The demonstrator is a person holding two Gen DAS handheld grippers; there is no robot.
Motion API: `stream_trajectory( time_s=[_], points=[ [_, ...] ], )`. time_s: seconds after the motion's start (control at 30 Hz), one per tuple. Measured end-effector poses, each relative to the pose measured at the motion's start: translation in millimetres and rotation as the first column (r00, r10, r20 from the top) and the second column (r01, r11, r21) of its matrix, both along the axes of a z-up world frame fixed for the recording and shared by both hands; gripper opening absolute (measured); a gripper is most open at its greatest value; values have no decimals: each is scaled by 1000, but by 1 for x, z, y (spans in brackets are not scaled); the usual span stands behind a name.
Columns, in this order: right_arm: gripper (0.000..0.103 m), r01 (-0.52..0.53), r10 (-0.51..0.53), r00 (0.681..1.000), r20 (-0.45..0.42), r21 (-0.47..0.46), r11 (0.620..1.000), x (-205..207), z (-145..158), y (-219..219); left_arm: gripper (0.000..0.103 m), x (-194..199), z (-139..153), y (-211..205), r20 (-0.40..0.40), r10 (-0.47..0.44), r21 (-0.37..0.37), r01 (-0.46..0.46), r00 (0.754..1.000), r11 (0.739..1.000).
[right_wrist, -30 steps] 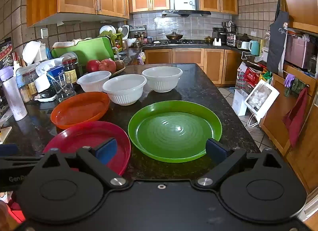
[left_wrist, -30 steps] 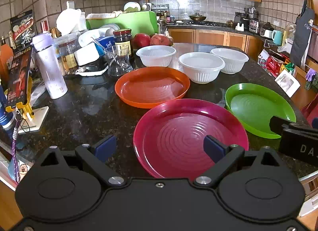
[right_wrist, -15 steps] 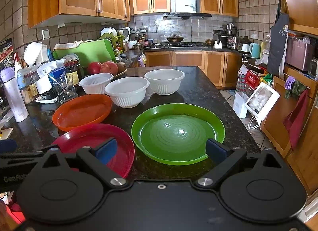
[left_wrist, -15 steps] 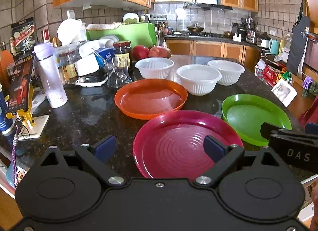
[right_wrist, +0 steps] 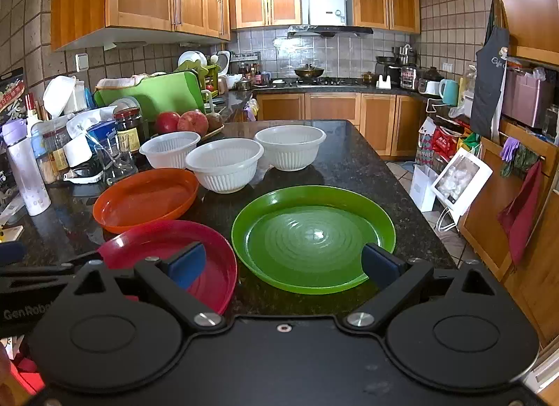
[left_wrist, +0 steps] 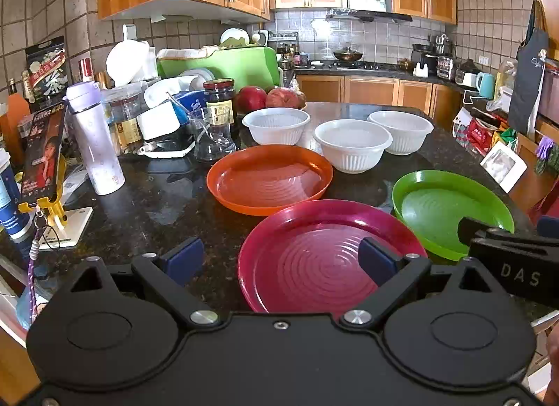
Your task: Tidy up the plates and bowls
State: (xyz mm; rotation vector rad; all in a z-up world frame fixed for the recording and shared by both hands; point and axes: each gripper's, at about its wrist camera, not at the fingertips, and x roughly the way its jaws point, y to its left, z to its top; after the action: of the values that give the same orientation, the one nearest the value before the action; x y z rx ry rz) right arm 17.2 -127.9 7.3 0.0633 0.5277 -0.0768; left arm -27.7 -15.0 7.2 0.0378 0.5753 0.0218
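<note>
The left gripper (left_wrist: 281,257) is hanging above the near edge of the counter (left_wrist: 146,203) with its two blue-tipped fingers spread wide, and it is holding nothing. The red plate (left_wrist: 314,252) is lying flat on the counter just in front of it, partly between the fingers from this view.

The right gripper (right_wrist: 284,264) is also standing wide open and empty. The green plate (right_wrist: 312,236) is lying just in front of it, to the right of the red plate (right_wrist: 195,252); the two rims are sitting very near each other, but it is hard to tell if they are touching.

The orange plate (left_wrist: 269,177) is resting behind the red plate, with its near rim just beside the red one. Behind the orange plate, three white bowls are standing upright in a row: the left bowl (left_wrist: 276,125), the middle bowl (left_wrist: 353,144) and the right bowl (left_wrist: 400,130). The middle bowl is sitting a little closer to the plates than the other two. All plates and bowls are lying separate, none stacked.
</note>
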Motion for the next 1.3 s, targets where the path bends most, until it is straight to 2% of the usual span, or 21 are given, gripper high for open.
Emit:
stream_trajectory(
  time_s=[0.23,0.6,0.9,1.1,1.3],
  points=[
    [101,-4,4,1000,7,4,1000,2,0,-1,96,0,-2,-1,5,7,0,-7,1000,1000],
    [101,0,1,998,66,-15,1000,2,0,-2,96,5,-4,-3,-16,19,7,-19,1000,1000],
    [96,-24,29,993,110,-46,999,-1,-1,2,95,7,-6,-4,-16,46,19,-46,999,999],
    [88,-54,52,994,91,17,998,2,-3,-3,95,6,-7,-4,-29,41,25,-41,999,999],
    [88,-119,119,987,105,-3,993,1,-3,5,95,-5,-7,-3,-10,27,61,-26,1000,998]
  ],
)
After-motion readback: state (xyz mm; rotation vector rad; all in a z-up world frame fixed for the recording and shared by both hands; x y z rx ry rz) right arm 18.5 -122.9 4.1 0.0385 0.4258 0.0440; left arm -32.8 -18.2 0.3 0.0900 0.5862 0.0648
